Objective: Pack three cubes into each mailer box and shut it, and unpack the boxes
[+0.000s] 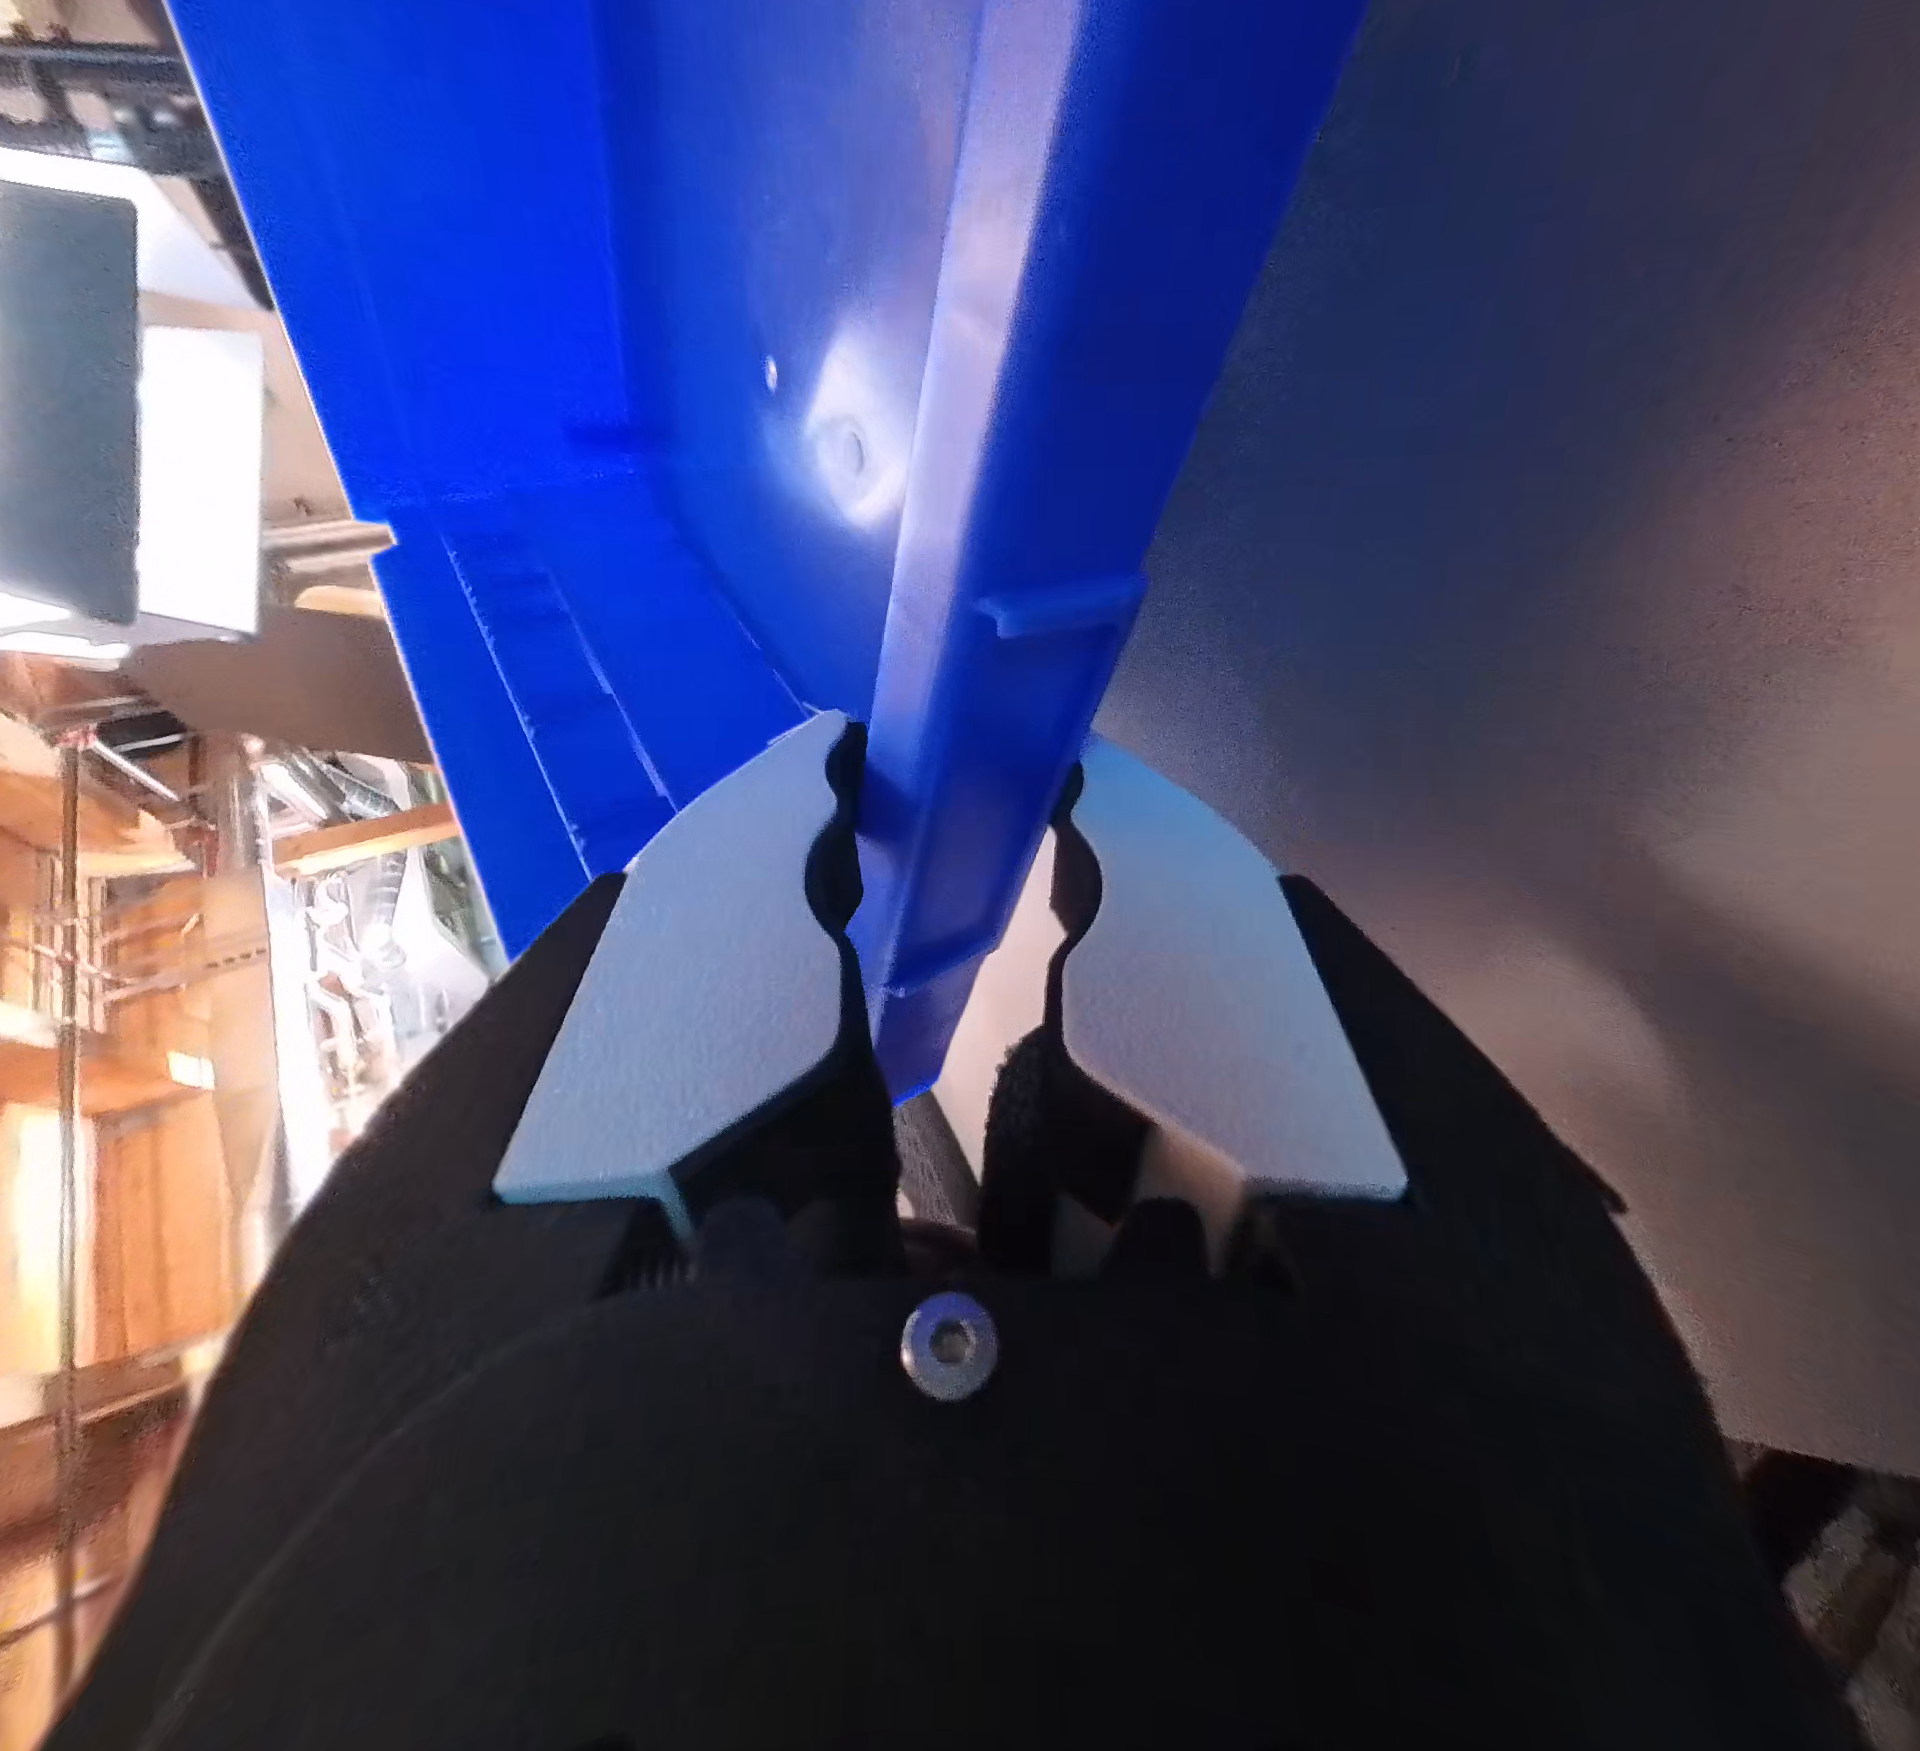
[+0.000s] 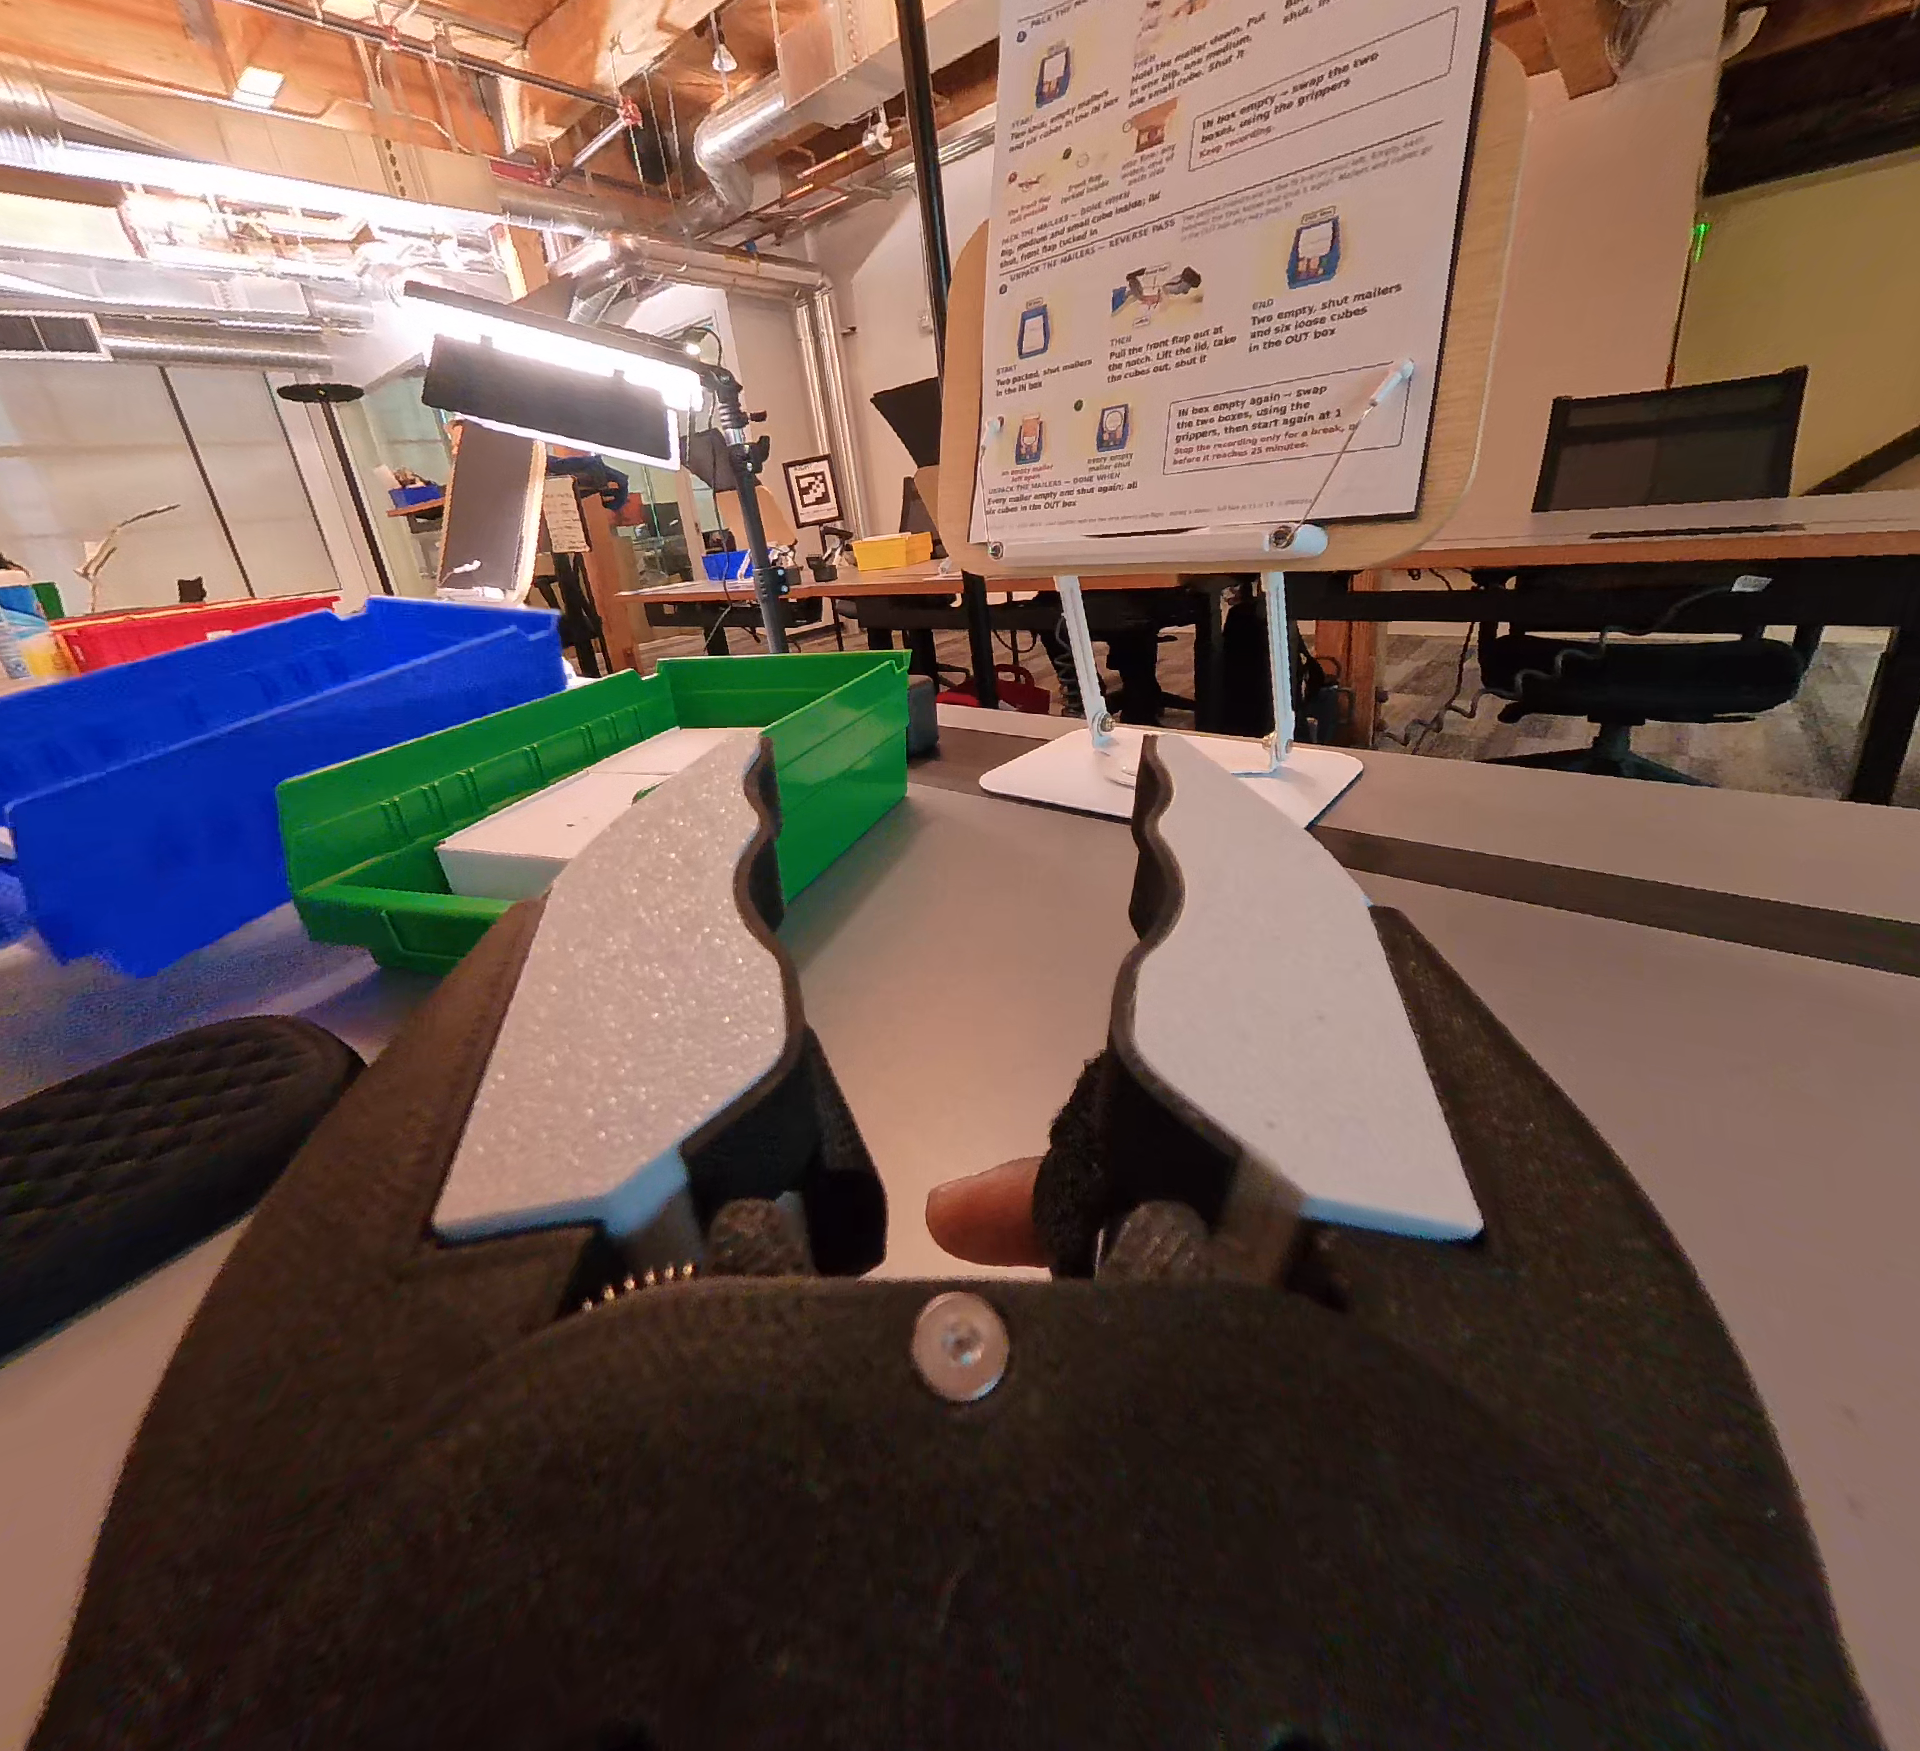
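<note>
While the left hand-held gripper clamped the stiff, light blue bin by its rim, the right hand-held gripper stood wide, holding nothing.

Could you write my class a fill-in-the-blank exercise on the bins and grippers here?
1. The left gripper is shut on the rim of the ____ plastic bin.
2. The right gripper's fingers stand ____, holding nothing.
3. The white flat boxes lie inside the ____ plastic bin.
4. The instruction sheet rests on a white ____.

Missing words: blue; open; green; stand
</note>
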`<state>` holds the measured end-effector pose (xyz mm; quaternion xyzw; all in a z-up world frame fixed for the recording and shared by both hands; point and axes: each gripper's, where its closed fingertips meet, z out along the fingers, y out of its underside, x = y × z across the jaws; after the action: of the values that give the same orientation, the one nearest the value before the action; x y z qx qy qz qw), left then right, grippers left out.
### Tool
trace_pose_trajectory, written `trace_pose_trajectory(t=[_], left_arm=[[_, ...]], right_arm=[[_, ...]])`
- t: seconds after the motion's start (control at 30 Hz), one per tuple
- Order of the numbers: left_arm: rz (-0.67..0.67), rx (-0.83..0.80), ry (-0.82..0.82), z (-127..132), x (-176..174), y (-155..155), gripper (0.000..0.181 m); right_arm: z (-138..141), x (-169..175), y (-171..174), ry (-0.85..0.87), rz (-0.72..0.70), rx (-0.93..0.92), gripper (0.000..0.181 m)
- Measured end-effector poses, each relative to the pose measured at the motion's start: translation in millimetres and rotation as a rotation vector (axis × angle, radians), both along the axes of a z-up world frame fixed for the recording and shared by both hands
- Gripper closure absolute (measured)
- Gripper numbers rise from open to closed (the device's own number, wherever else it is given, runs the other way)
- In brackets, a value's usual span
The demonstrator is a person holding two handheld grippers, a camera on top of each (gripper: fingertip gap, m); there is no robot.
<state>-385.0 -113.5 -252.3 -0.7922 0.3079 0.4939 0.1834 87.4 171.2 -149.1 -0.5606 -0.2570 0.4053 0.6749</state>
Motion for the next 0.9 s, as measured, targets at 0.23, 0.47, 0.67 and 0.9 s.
trace_pose_trajectory(t=[0.23,0.47,0.67,0.9], left_arm=[[0.03,0.082,0.195,49.1,0.6,17.9,0.149],[-0.052,0.214,0.181,98.0,43.2,61.3,0.149],[-0.206,0.305,0.144,128.9,120.6,121.3,0.15],[-0.476,0.311,-0.016,131.6,252.1,197.0,0.15]], right_arm=[[0.7,-1.1,-0.2,-0.005,0.0,0.008,0.116],[6.8,3.9,0.9,0.016,-0.016,0.019,0.116],[29.6,35.2,12.3,0.103,-0.124,0.048,0.115],[54.5,79.3,19.9,0.251,-0.237,0.099,0.104]])
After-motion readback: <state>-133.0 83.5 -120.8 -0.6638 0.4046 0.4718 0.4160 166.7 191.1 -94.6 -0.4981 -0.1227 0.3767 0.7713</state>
